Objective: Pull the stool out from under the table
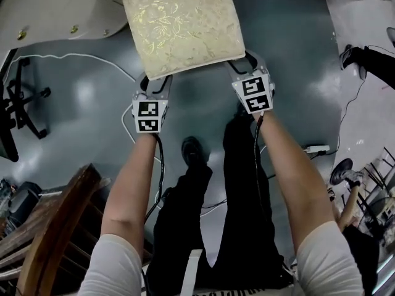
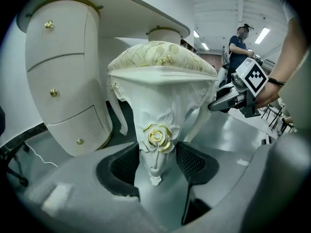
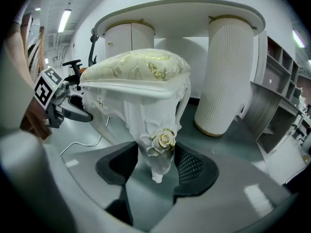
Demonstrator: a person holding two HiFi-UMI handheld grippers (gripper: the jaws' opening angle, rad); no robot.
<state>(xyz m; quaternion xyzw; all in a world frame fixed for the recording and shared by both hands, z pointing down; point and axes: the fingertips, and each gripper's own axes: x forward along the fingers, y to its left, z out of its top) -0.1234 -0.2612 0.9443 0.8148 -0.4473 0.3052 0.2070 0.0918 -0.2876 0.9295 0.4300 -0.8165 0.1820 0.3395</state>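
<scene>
The stool has a cream and gold cushion (image 1: 182,23) on a carved white frame and stands on the grey floor just in front of the white table (image 1: 55,11). My left gripper (image 1: 155,84) reaches under the cushion's near left corner. In the left gripper view the left gripper (image 2: 155,160) is shut on a stool leg (image 2: 156,136) with a gold rose. My right gripper (image 1: 245,65) is at the near right corner. The right gripper (image 3: 156,163) has its pads against another stool leg (image 3: 163,141). Both sets of fingertips are hidden under the cushion in the head view.
The table's drawer pedestal (image 2: 63,81) and ribbed column (image 3: 228,76) stand close behind the stool. An office chair base (image 1: 18,103) and a white cable (image 1: 80,57) lie at the left, a wooden chair (image 1: 55,227) at the near left. My own shoe (image 1: 191,150) is below the stool. Another person (image 2: 240,45) stands far off.
</scene>
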